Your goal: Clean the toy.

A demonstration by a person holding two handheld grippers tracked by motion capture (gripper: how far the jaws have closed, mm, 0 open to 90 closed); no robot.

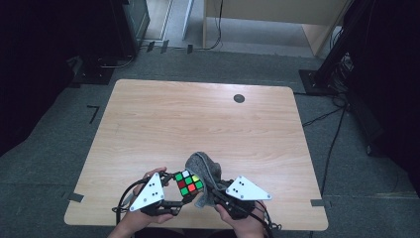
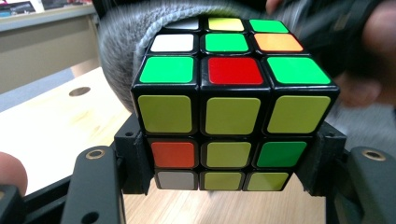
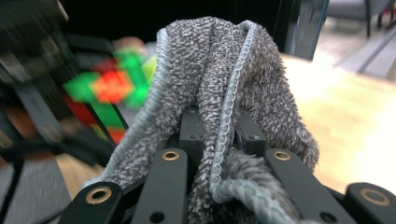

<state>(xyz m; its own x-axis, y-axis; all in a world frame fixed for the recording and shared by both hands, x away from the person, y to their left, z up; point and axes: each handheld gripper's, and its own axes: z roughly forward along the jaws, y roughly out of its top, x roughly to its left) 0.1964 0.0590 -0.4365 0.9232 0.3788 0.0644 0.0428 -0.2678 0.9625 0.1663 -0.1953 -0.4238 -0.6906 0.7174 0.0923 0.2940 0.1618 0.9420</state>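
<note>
High view: both grippers sit close together at the near edge of the table (image 1: 148, 114). I have the puzzle cube (image 1: 188, 184) lifted in the left gripper (image 1: 171, 193), and the grey cloth (image 1: 205, 171) bunched in the right gripper (image 1: 218, 196), pressed against the cube's far-right side.

Step in hand, as I judge it: wiping the cube. Cloth is in contact; the rubbing pass is under way or about to start.

Left gripper view: jaws pinch the cube (image 2: 233, 112) by its lower layer, one jaw on each side face. The grip looks square and the cube sits level. Grey cloth (image 2: 116, 60) curls around the cube's back-left edge.

Right gripper view: jaws drawn close on a thick fold of cloth (image 3: 219, 93), its stitched hems running up between them. The cube (image 3: 112, 88) is a blur at left, just beside the cloth.

Next move, my reading: drag the cloth across the top face while I keep the left grip steady. Since only the bottom layer is clamped, hard sideways pressure could twist the upper layers, so light strokes.
</note>
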